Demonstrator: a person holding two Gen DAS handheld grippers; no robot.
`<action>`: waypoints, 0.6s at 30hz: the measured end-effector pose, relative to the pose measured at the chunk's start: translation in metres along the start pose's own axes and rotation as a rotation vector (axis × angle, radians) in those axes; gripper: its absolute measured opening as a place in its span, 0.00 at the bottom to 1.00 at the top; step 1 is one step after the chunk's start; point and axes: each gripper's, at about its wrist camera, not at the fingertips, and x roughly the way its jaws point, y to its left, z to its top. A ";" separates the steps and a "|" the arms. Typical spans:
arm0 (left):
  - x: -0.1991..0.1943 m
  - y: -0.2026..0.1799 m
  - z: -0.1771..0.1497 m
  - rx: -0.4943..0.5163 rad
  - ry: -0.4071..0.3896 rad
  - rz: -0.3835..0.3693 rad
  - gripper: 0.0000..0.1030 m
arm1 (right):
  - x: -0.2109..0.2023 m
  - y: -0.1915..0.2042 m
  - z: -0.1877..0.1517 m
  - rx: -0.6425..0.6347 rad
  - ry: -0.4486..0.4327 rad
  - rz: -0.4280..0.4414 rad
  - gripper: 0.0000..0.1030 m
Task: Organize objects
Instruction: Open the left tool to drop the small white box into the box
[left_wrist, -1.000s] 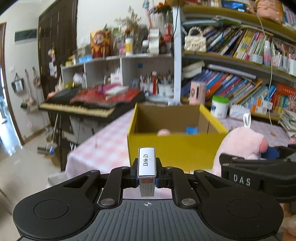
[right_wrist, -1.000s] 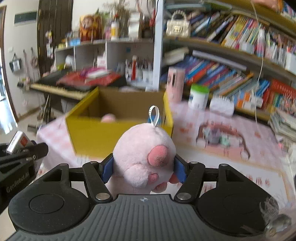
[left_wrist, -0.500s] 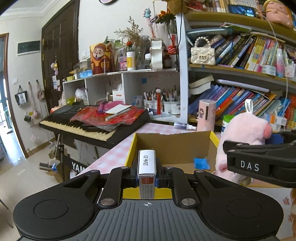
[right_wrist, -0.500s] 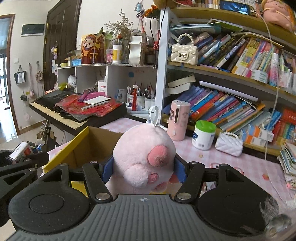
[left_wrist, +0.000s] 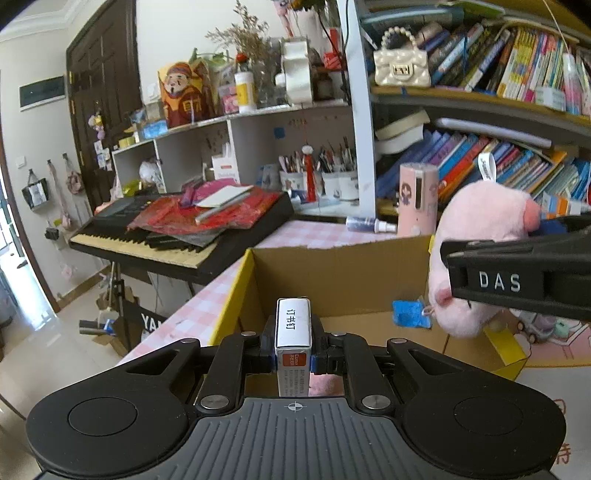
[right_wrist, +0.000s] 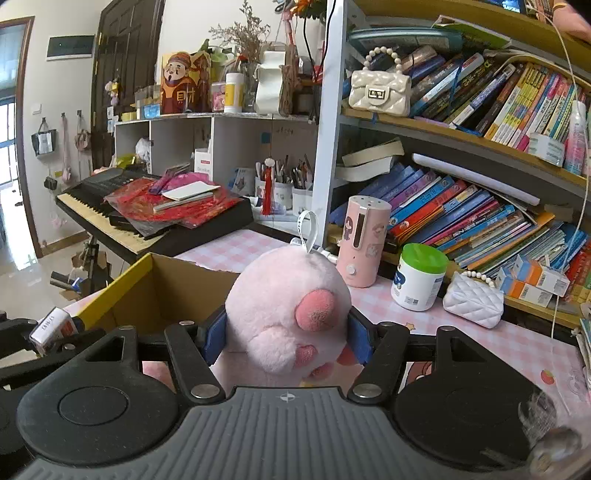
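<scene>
Left tongs (left_wrist: 293, 360) clamped narrow on a small staple box (left_wrist: 293, 328), upright between the pads, poised over the near edge of the open cardboard box (left_wrist: 343, 273). Right tongs (right_wrist: 286, 334) half spread, squeezing a pink plush toy (right_wrist: 286, 310) at its flanks, just above the same box's right side. Staple box: probably light, stiff, smooth-sided, best pinched on its flat faces. Plush: soft, light, yielding under pressure, safest gripped around the body rather than the white loop (right_wrist: 308, 227). Beyond the box, pink checked table (right_wrist: 476, 339) with a pink canister (right_wrist: 364, 242) and a green-lidded jar (right_wrist: 419, 277).
</scene>
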 end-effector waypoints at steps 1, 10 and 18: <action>0.003 -0.001 -0.001 0.005 0.008 0.000 0.13 | 0.003 -0.001 0.000 -0.001 0.006 0.002 0.61; 0.015 -0.011 0.001 0.051 0.014 0.028 0.13 | 0.026 0.001 -0.007 -0.046 0.067 0.041 0.61; 0.014 -0.011 0.011 0.021 -0.024 0.028 0.13 | 0.038 0.007 -0.010 -0.095 0.092 0.076 0.61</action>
